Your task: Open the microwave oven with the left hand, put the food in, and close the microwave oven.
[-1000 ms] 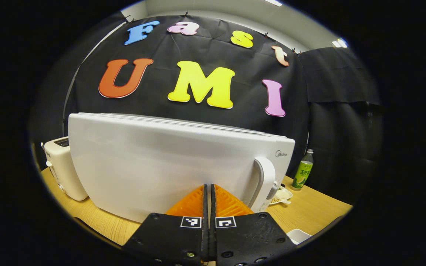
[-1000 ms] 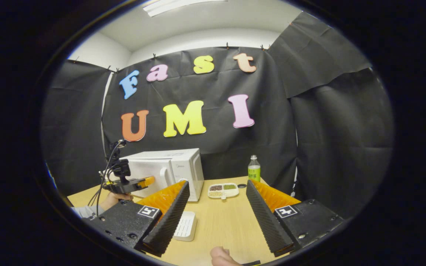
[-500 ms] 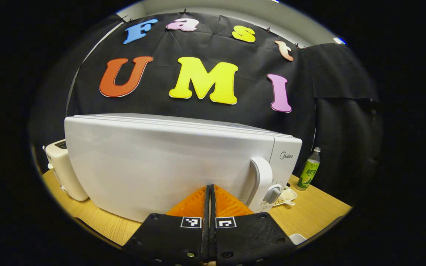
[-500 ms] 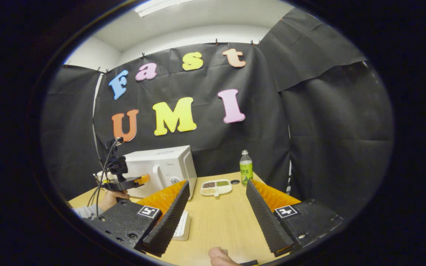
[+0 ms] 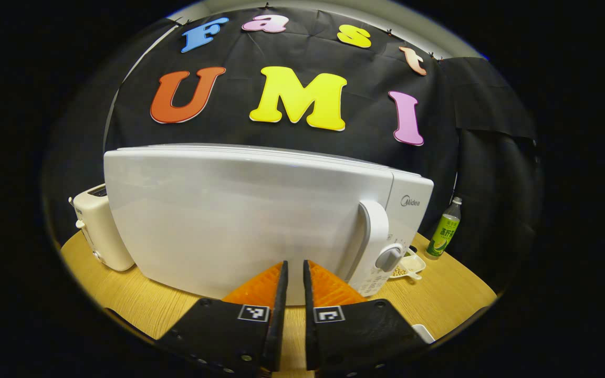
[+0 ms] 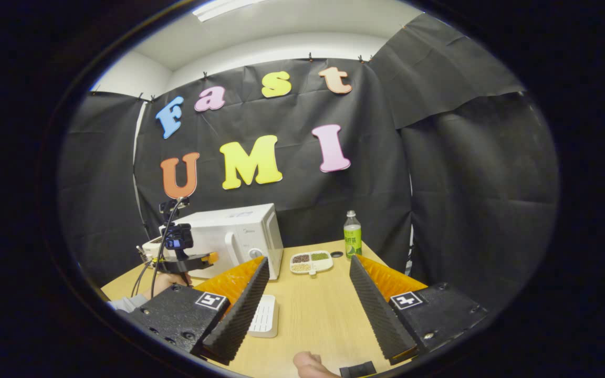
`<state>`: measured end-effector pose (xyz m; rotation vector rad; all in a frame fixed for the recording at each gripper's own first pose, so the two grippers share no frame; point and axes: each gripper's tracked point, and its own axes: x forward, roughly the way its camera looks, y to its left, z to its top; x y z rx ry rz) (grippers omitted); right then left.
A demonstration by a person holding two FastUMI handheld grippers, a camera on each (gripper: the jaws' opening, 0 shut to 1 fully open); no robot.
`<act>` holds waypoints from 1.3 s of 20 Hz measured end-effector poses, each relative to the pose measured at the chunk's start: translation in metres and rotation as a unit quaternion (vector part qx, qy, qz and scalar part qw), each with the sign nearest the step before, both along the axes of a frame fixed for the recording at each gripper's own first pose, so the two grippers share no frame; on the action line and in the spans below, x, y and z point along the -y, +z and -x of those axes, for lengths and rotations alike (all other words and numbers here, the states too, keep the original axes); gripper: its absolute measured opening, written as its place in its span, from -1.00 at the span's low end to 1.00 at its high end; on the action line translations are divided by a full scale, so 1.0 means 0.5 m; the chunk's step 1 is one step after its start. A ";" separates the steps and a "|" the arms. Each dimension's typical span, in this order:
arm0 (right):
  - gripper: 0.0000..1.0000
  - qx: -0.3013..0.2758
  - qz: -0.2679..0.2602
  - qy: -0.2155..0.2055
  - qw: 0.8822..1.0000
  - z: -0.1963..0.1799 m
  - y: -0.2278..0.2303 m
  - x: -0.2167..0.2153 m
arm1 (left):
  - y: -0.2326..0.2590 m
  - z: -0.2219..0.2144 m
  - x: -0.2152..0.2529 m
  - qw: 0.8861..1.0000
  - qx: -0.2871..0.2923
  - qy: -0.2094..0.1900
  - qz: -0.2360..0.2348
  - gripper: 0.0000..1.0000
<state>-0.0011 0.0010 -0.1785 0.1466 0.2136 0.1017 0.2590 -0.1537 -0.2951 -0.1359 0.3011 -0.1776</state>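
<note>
The microwave oven (image 5: pixel 260 220) on the far left of the table (image 6: pixel 308 315) is now shut, the left gripper (image 5: pixel 292 273) is parted slightly from closed, empty, and the right gripper (image 6: pixel 308 283) is held wide open, empty.

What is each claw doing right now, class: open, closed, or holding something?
Left claw: slightly open, holding nothing, near the microwave door.
Right claw: wide open, empty.

Left gripper (image 5: pixel 292 273) fingers seemingly slightly parted

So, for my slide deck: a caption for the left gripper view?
Left gripper, slightly open, faces the closed white microwave oven beside its curved white door handle.
</note>
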 end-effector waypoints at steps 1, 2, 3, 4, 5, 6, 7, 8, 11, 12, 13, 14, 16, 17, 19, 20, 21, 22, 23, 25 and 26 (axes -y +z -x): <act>0.96 -0.003 0.002 0.004 1.000 0.002 0.000 -0.007 | 0.005 0.022 -0.001 1.000 0.001 -0.005 0.005 -0.41; 0.96 -0.006 0.002 0.006 1.000 0.004 0.001 -0.011 | 0.011 0.042 -0.004 1.000 0.003 -0.005 0.002 -0.34; 0.96 -0.008 0.002 0.006 1.000 0.006 0.002 -0.013 | 0.017 0.062 -0.011 1.000 0.002 0.000 -0.003 0.15; 0.96 -0.009 0.003 0.010 1.000 0.007 0.004 -0.018 | 0.019 0.084 -0.012 1.000 -0.001 -0.001 -0.007 0.53; 0.96 -0.011 0.003 0.012 1.000 0.007 0.005 -0.024 | 0.026 0.106 -0.019 1.000 0.002 0.002 -0.011 0.73; 0.96 -0.016 0.004 0.011 1.000 0.007 0.003 -0.026 | 0.034 0.125 -0.031 1.000 0.002 0.010 -0.017 0.84; 0.82 -0.019 0.005 0.012 1.000 0.008 0.003 -0.028 | 0.043 0.148 -0.038 1.000 0.001 0.012 -0.019 0.84; 0.83 -0.020 0.006 0.013 1.000 0.009 0.007 -0.033 | 0.058 0.174 -0.045 1.000 0.003 0.014 -0.023 0.87; 0.97 -0.019 0.017 0.007 1.000 0.014 0.023 -0.036 | 0.139 0.249 -0.075 0.998 0.030 0.019 -0.044 0.91; 0.82 -0.015 0.018 0.010 1.000 0.019 0.035 -0.041 | 0.171 0.276 -0.089 0.998 0.038 0.025 -0.049 0.91; 0.83 -0.008 0.019 0.011 1.000 0.024 0.051 -0.046 | 0.206 0.301 -0.095 0.997 0.052 0.027 -0.046 0.91; 0.96 -0.001 0.020 0.009 1.000 0.026 0.065 -0.044 | 0.240 0.327 -0.100 0.997 0.061 0.028 -0.040 0.90; 0.82 0.014 0.016 0.001 1.000 0.037 0.095 -0.039 | 0.295 0.378 -0.115 0.995 0.075 0.034 -0.054 0.90; 0.96 0.022 0.011 -0.002 1.000 0.044 0.114 -0.039 | 0.321 0.401 -0.124 0.994 0.082 0.036 -0.066 0.90; 0.96 0.034 0.006 -0.004 0.999 0.054 0.139 -0.040 | 0.370 0.444 -0.134 0.991 0.098 0.042 -0.075 0.90; 0.82 0.039 0.007 -0.004 0.999 0.059 0.152 -0.040 | 0.391 0.464 -0.141 0.990 0.105 0.047 -0.076 0.89; 0.82 0.044 0.010 -0.005 0.999 0.064 0.161 -0.041 | 0.408 0.487 -0.151 0.989 0.109 0.056 -0.077 0.67; 0.96 0.051 0.012 -0.004 0.999 0.071 0.170 -0.042 | 0.424 0.505 -0.160 0.987 0.120 0.068 -0.080 0.67; 0.96 0.056 0.015 -0.004 0.998 0.078 0.178 -0.044 | 0.438 0.523 -0.170 0.985 0.128 0.077 -0.081 0.89; 0.96 0.066 0.021 -0.001 0.998 0.090 0.191 -0.050 | 0.449 0.558 -0.182 0.984 0.134 0.090 -0.076 0.89; 0.96 0.073 0.020 0.000 0.997 0.097 0.198 -0.052 | 0.453 0.578 -0.189 0.983 0.137 0.096 -0.076 0.69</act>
